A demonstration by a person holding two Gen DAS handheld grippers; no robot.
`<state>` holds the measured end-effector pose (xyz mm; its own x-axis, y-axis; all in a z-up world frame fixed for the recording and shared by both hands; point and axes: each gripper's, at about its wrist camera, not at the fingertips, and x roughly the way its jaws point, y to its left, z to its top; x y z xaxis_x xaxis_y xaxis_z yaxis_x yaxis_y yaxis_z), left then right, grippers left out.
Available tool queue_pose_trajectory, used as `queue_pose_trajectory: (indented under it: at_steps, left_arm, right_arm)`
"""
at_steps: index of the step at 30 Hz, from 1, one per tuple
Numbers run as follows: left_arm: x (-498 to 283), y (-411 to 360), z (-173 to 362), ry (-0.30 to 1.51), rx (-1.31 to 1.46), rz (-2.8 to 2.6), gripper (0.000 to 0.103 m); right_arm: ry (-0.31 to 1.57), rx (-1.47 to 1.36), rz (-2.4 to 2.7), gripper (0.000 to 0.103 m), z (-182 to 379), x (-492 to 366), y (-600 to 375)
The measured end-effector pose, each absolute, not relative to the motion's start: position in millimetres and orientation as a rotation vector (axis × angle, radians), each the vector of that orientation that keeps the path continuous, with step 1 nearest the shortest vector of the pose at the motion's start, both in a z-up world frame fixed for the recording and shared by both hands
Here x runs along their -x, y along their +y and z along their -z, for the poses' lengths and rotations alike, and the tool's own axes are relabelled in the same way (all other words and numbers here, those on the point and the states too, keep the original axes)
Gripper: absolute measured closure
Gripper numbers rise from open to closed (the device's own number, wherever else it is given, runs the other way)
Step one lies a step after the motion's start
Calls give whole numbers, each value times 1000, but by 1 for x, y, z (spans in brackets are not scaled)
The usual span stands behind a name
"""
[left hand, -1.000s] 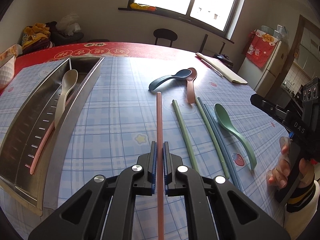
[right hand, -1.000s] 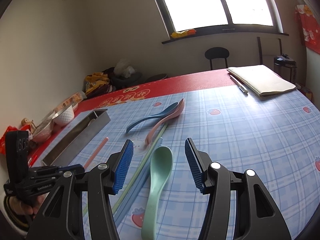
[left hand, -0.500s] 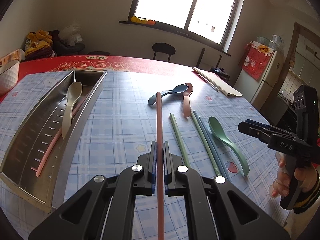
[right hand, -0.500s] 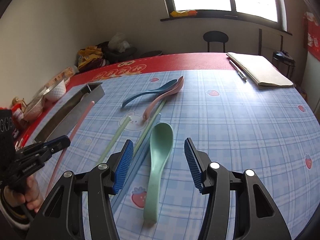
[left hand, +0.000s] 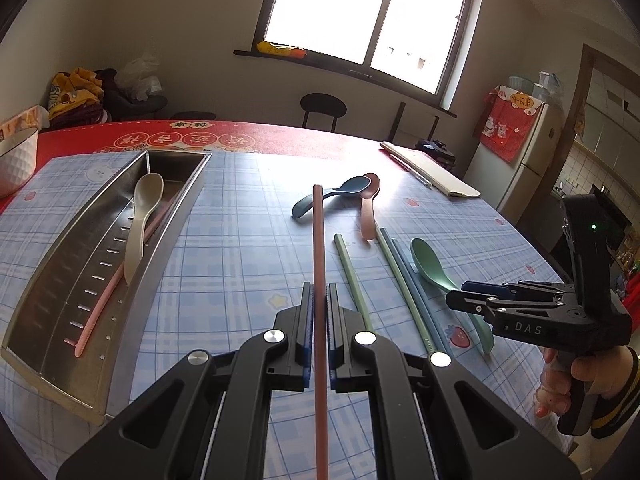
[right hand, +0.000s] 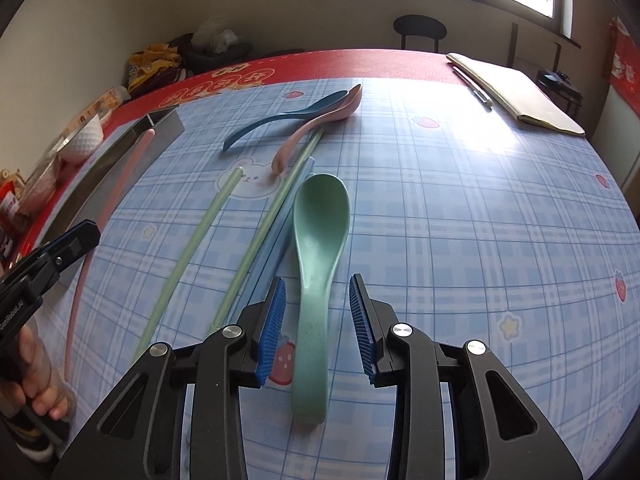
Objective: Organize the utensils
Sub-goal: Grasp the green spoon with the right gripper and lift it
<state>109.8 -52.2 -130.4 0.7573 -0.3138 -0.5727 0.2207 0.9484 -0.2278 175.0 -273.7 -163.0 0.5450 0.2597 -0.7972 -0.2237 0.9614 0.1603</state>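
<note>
Right gripper [right hand: 317,322] over blue checked tablecloth [right hand: 460,240], jaws just closing in, gaps on both sides of green spoon [right hand: 318,248] handle. Spoon flat, bowl pointing away. Just left: blue chopstick [right hand: 280,236], two green chopsticks [right hand: 192,248]. Beyond: blue spoon [right hand: 280,118], pink spoon [right hand: 316,124]. Far left: left gripper [right hand: 76,238] clamping pink chopstick [right hand: 116,188].

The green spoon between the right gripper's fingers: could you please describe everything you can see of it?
The green spoon is pale mint, matte, plastic-looking, a deep oval bowl on a curved handle. It lies bowl-up on the checked tablecloth, handle toward the camera, beside the blue chopsticks. The right gripper straddles its handle; its jaws have just been closing, but the pads do not yet touch it.
</note>
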Motion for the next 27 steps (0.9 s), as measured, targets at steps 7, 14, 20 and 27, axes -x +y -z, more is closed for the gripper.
queue_pose_trajectory:
  at_steps: [7, 14, 20, 27]
  left_arm:
    - [-110, -52, 130, 655, 154, 296, 97]
    - [-111, -51, 130, 656, 153, 298, 97]
    - [-111, -51, 130, 652, 157, 297, 97]
    - [-112, -49, 130, 655, 168, 297, 97]
  right_arm:
    - [973, -37, -272, 75, 168, -179, -270]
    - [958, -44, -277, 86, 169, -180, -272]
    - [938, -91, -308, 86, 167, -178, -277]
    - [817, -175, -347, 86, 137, -171, -279]
